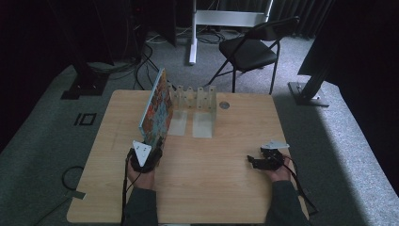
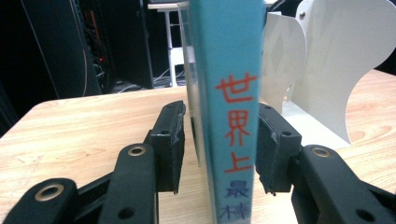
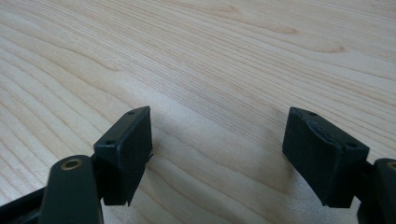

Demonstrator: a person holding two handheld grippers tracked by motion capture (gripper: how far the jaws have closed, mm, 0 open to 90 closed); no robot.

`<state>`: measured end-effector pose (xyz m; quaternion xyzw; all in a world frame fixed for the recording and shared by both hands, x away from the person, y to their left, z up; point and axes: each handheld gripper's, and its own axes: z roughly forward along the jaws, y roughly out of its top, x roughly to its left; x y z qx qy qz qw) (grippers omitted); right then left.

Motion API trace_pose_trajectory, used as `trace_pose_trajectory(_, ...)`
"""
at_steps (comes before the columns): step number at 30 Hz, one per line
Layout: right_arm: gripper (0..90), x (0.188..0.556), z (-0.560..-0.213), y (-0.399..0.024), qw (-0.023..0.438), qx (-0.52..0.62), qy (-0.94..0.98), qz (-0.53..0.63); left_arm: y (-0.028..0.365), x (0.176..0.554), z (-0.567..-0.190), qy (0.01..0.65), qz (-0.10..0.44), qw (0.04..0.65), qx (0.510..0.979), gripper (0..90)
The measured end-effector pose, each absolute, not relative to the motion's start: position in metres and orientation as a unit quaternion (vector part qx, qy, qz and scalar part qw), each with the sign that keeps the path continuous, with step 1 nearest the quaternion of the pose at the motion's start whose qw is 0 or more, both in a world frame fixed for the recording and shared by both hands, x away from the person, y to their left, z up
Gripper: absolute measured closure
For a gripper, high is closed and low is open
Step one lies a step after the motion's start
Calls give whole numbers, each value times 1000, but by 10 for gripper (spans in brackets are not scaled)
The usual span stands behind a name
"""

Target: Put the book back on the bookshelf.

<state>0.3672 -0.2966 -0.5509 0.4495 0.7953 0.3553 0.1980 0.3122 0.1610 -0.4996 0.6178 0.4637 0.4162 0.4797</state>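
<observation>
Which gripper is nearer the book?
Left. The left gripper has the upright book between its jaws, while the right gripper rests apart on the table, off to the book's right.

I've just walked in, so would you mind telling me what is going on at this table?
A person is working with a hand-held gripper in each hand. The left hand-held gripper has a tall picture book standing upright between its jaws, spine toward it, just left of the white bookends. One jaw meets the spine; a slight gap shows at the other. The right hand-held gripper rests open on the wooden table, holding nothing.
</observation>
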Motion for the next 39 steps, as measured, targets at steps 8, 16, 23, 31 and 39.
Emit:
trace_pose_trajectory(8, 239, 367, -551, -297, 198, 450, 795, 355, 163, 308, -498, 462, 411, 479, 623, 564)
trace_pose_trajectory(16, 239, 367, -551, -297, 198, 449, 795, 355, 165, 301, -500, 461, 402, 478, 631, 559)
trace_pose_trajectory(23, 238, 367, -551, -297, 198, 450, 795, 355, 167, 295, -503, 459, 392, 472, 642, 553)
trace_pose_trajectory(31, 239, 367, -551, -297, 198, 449, 795, 355, 167, 288, -504, 452, 383, 465, 657, 542)
trace_pose_trajectory(39, 239, 367, -551, -297, 198, 450, 795, 355, 169, 282, -504, 454, 375, 467, 660, 535)
